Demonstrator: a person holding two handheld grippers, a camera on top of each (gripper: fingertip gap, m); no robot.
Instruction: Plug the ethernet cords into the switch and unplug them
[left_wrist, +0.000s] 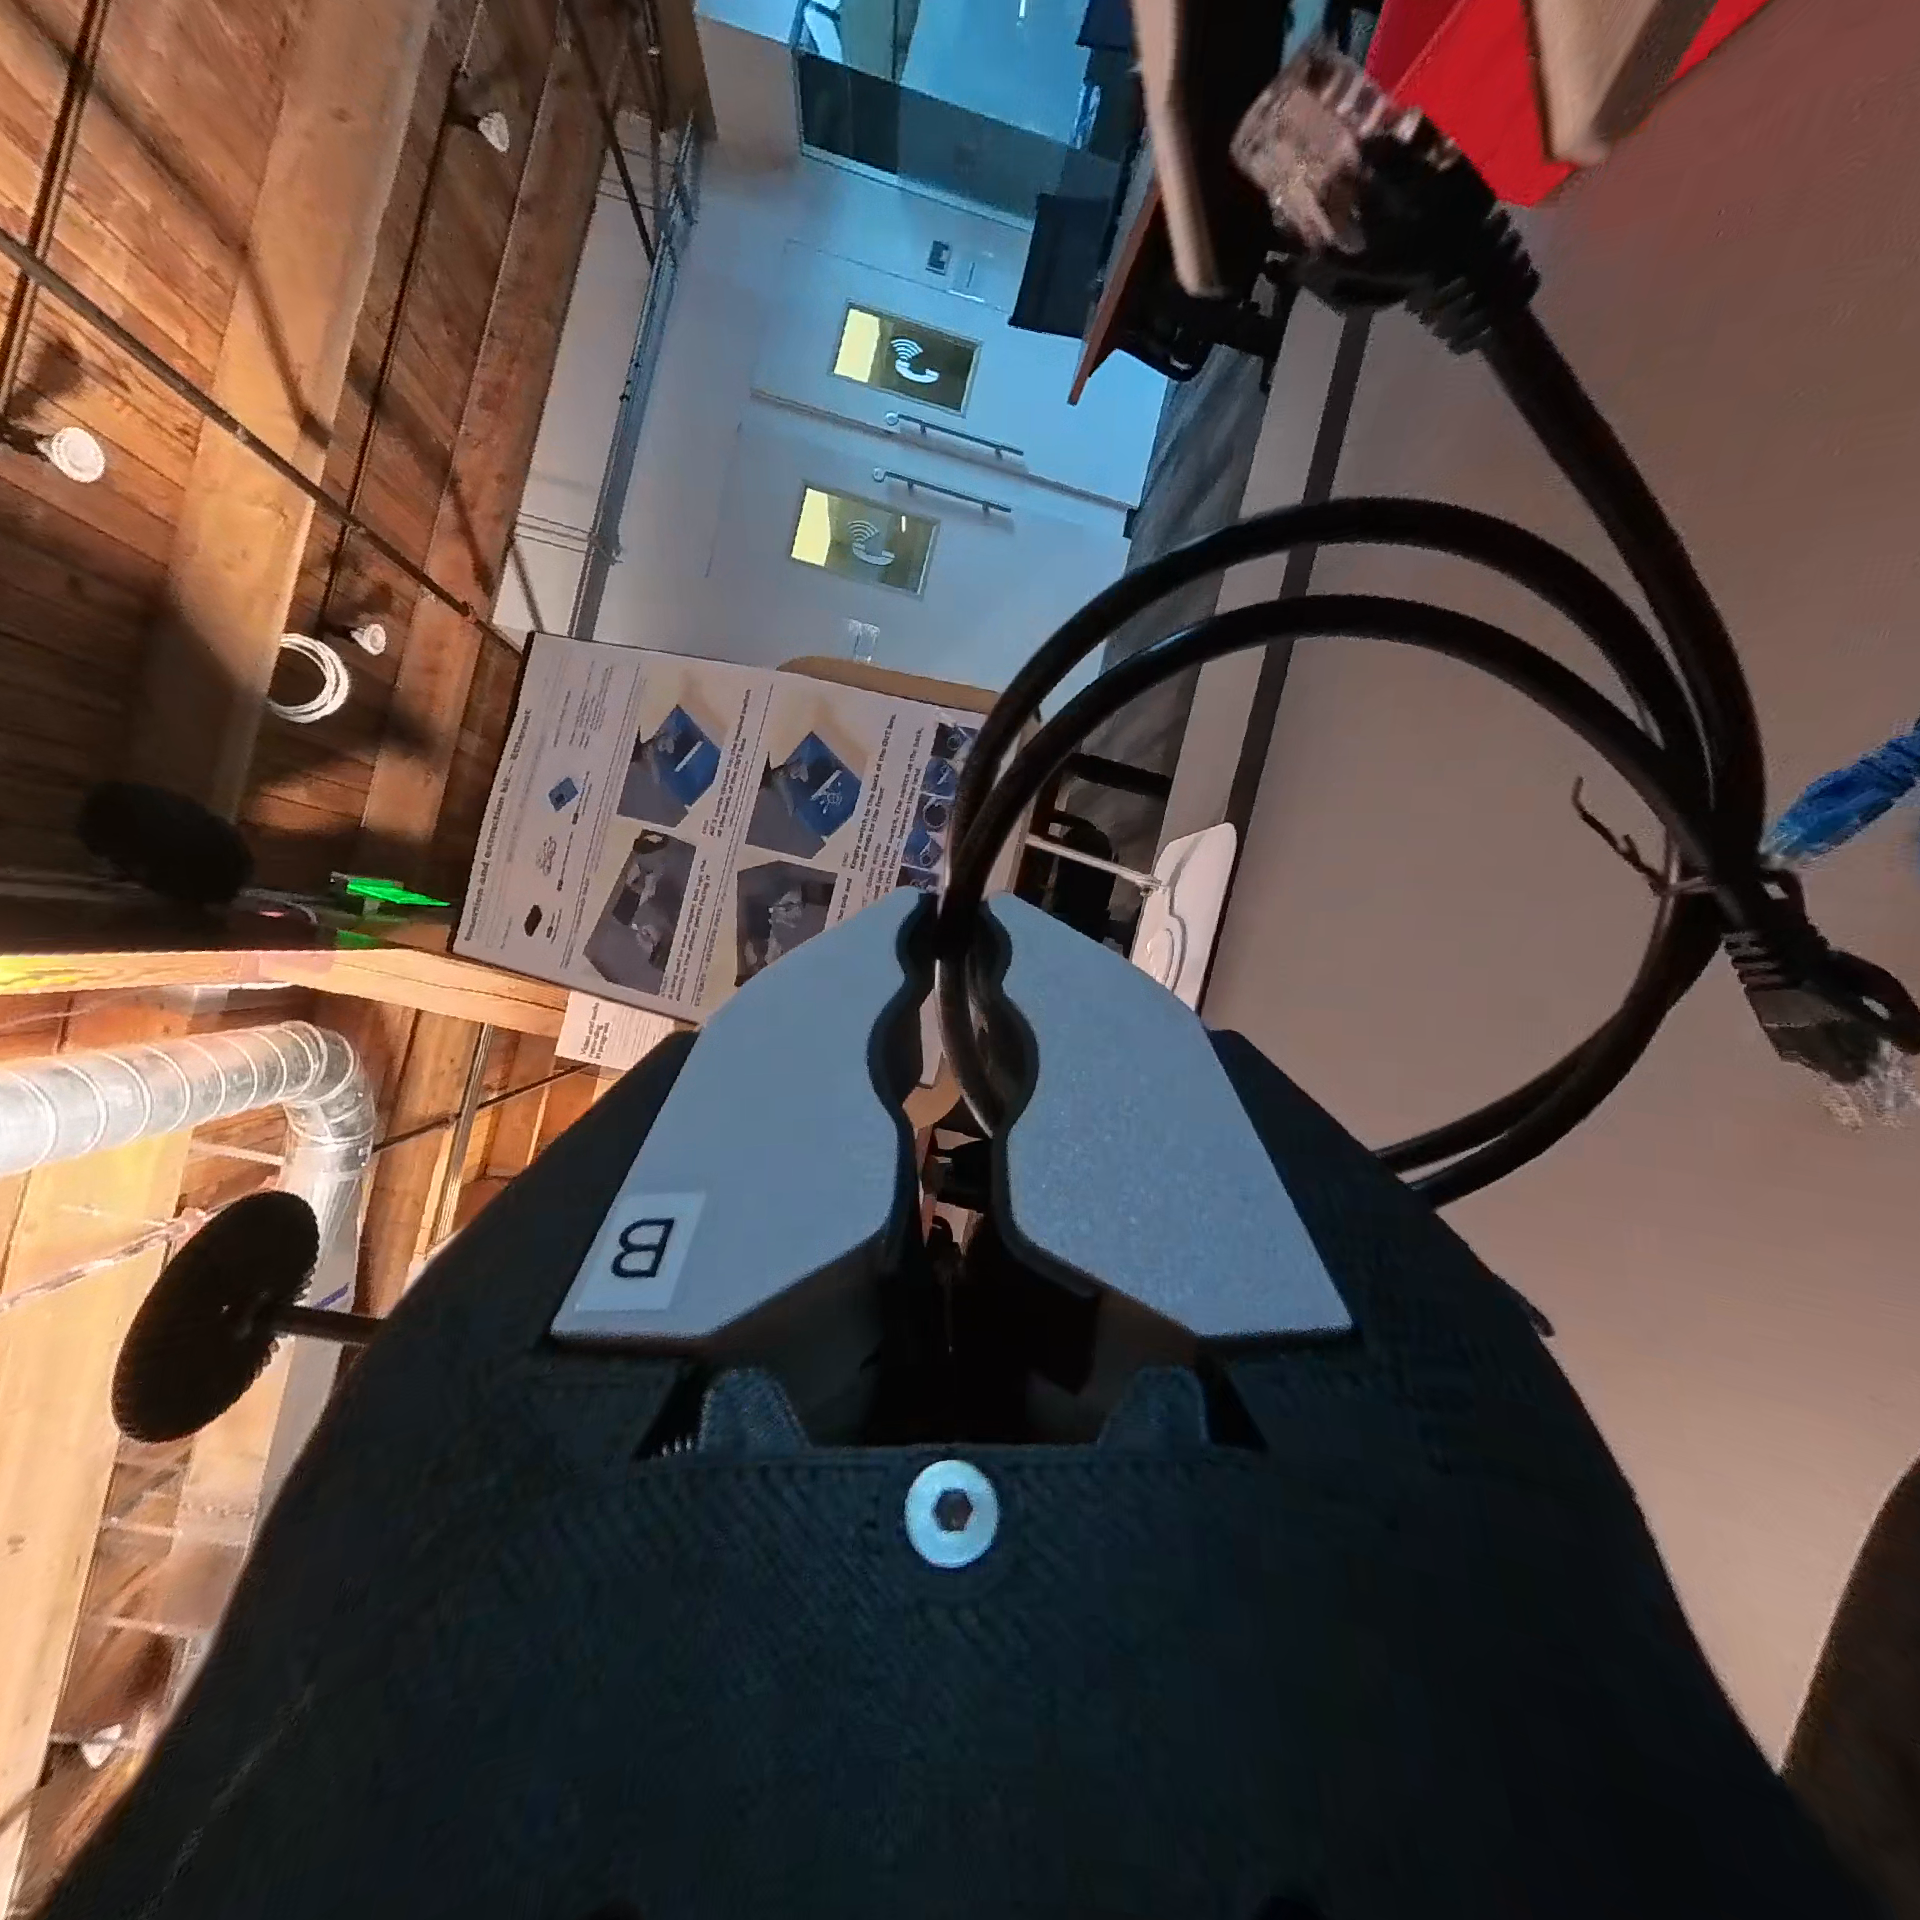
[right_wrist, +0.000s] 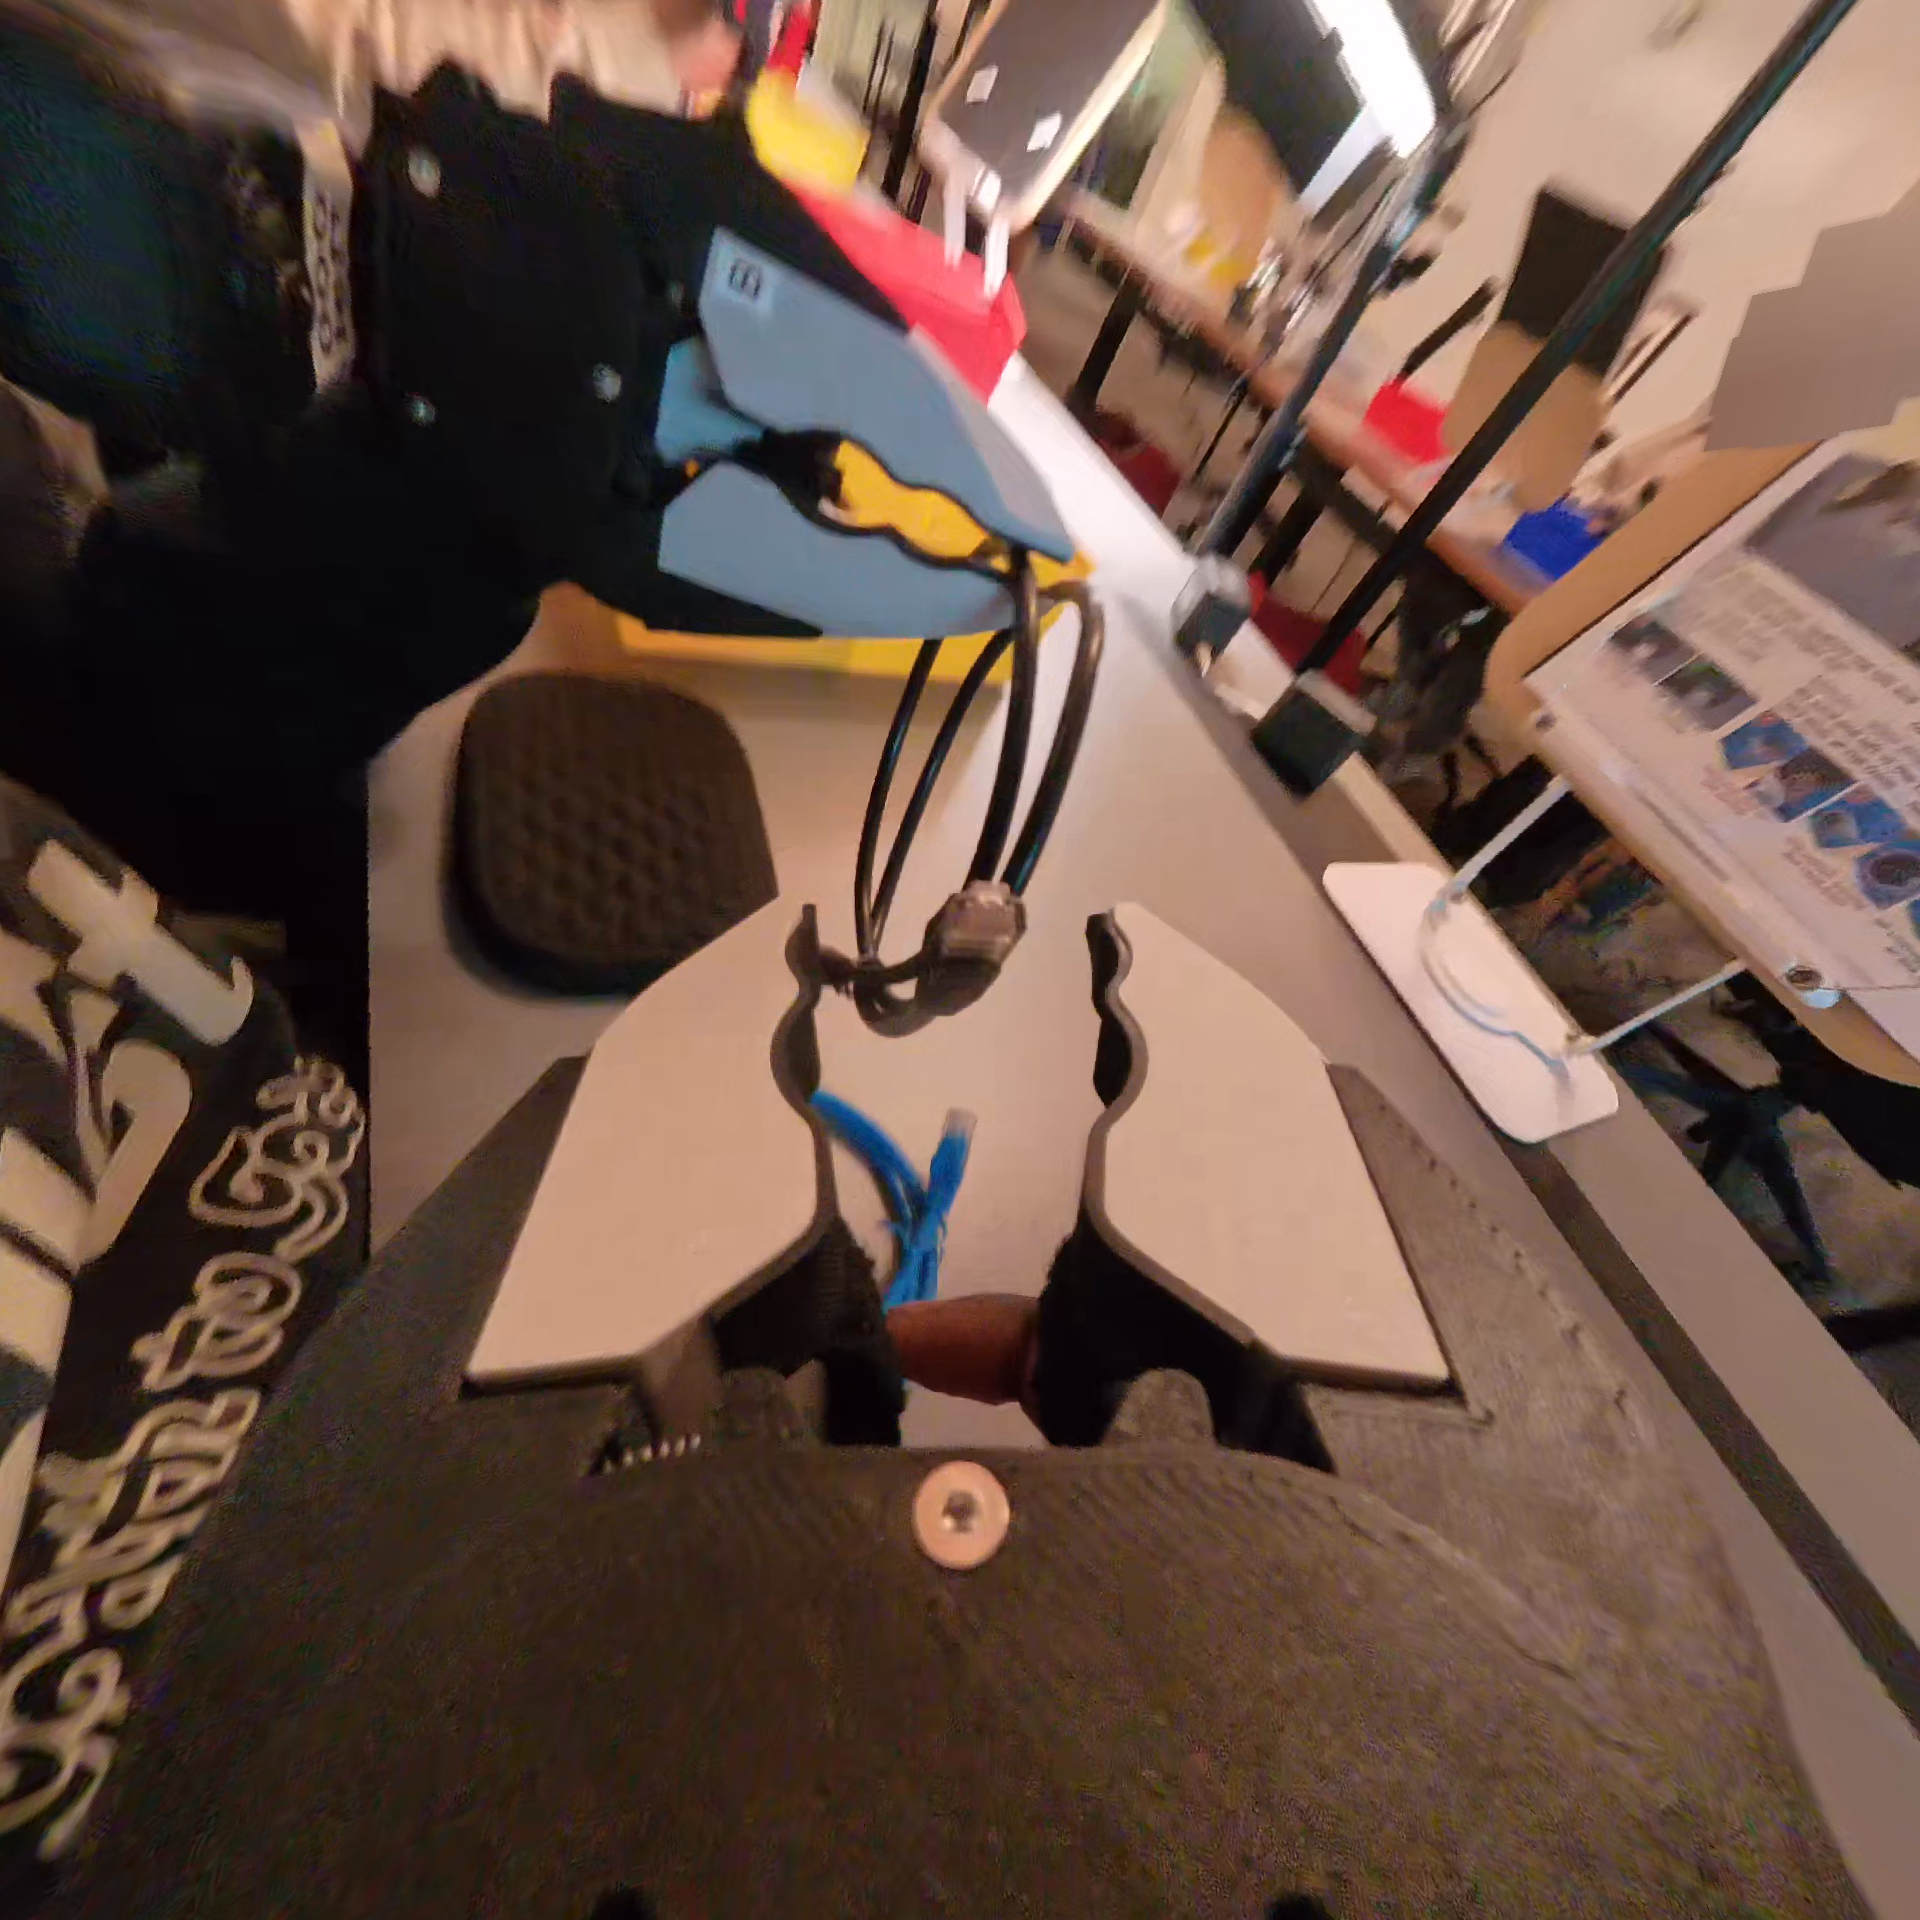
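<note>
Warm indoor light, fisheye warp, blurred edges

Left wrist view, rolled sideways, faces the room; right wrist view looks down along the grey table (right_wrist: 1174, 727); both closely share the coiled black ethernet cord (left_wrist: 1455, 582) (right_wrist: 997, 748).

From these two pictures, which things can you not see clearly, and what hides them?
- Switch: not identifiable in either view; the black ridged pad shows no ports.
- Blue cable: mostly hidden behind the right gripper in the right wrist view; cut by the edge in the left wrist view.
- Black cable: its middle is hidden inside the left gripper.
- Red and yellow boxes: blurred by motion.
</note>
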